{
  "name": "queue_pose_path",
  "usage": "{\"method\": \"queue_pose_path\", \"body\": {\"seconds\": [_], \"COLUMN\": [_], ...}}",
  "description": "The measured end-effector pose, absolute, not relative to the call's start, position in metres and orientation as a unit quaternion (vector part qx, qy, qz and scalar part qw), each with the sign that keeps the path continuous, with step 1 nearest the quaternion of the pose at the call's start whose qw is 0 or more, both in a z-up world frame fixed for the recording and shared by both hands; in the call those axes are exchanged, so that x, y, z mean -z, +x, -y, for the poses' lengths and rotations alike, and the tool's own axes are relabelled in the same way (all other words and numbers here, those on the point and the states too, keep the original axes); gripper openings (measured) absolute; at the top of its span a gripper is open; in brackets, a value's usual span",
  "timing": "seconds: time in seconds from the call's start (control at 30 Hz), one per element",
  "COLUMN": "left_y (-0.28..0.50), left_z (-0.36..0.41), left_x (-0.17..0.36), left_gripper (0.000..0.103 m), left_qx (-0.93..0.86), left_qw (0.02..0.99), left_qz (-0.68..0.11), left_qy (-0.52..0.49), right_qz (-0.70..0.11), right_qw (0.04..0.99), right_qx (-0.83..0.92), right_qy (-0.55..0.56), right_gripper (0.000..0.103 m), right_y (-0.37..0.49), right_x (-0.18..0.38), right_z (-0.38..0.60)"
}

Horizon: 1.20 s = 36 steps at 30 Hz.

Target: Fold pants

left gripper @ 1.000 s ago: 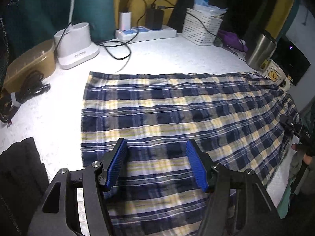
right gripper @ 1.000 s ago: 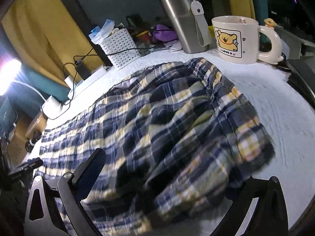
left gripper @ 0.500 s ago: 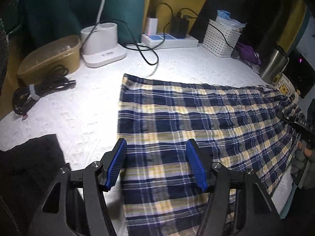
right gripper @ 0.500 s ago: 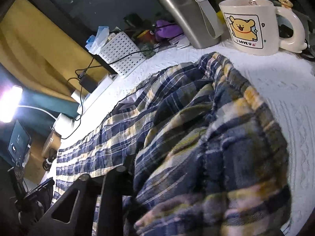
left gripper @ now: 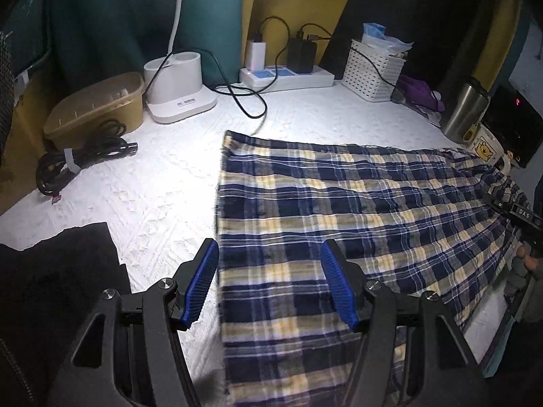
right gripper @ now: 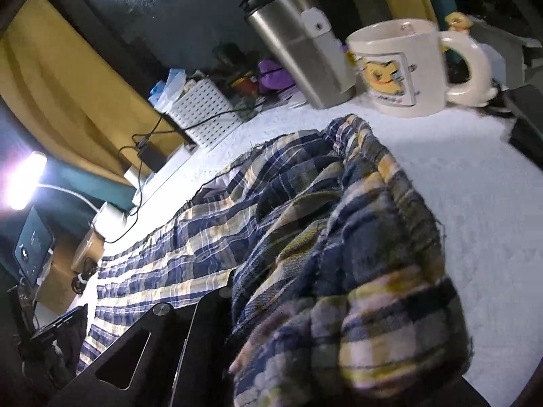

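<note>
**Plaid pants being gripped at one end on the white counter**

The white textured counter [left gripper: 163, 190] is being occupied across most of its width by the plaid pants [left gripper: 339, 210], which are lying flat and spread out, with the cuff end toward the lamp base and the waist end toward the mug. At the waist end the cloth is being bunched and lifted into folds [right gripper: 356, 237] close to the right wrist camera. A tan bin [left gripper: 98, 105] and a white lamp base [left gripper: 180, 95] are standing at the far left of the counter, with a white power strip [left gripper: 288, 76] and a white perforated basket [left gripper: 373, 68] along the back edge. A steel tumbler [right gripper: 298, 51] is standing just beside a white bear mug [right gripper: 400, 68], both near the waist end but apart from the cloth. A coiled black cable [left gripper: 78, 159] is lying in front of the bin.

The left tool [left gripper: 268, 285] is being held partly open above the cuff corner of the pants, with nothing between its blue pads [left gripper: 200, 285]. The right tool [right gripper: 234, 305] has just been closing and is now being kept fully closed on the bunched waist cloth.
</note>
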<state>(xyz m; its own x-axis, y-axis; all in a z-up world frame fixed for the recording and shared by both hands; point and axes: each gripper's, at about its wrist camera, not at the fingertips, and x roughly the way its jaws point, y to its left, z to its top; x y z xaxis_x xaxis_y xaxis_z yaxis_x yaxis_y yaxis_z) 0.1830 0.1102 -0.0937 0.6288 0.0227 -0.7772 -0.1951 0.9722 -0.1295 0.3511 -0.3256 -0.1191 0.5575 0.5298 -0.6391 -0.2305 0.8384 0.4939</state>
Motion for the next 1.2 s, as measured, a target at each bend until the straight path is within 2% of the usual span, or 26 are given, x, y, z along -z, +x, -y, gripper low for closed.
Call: {"method": "queue_pose_path", "body": {"seconds": [0.43, 1.2], "left_y": [0.173, 0.172], "left_z": [-0.110, -0.120], "left_x": [0.084, 0.077], "left_gripper": [0.063, 0.063], "left_qx": [-0.061, -0.004], "left_qw": [0.910, 0.930], "left_qz": [-0.397, -0.359], "left_qy": [-0.102, -0.084], "right_qz": [-0.395, -0.364], "right_qw": [0.887, 0.912], "right_qx": [-0.173, -0.176], "right_qy": [0.166, 0.072], "right_gripper": [0.010, 0.010], "right_y": [0.340, 0.310], "right_x": [0.099, 0.032], "right_z": [0.374, 0.302]}}
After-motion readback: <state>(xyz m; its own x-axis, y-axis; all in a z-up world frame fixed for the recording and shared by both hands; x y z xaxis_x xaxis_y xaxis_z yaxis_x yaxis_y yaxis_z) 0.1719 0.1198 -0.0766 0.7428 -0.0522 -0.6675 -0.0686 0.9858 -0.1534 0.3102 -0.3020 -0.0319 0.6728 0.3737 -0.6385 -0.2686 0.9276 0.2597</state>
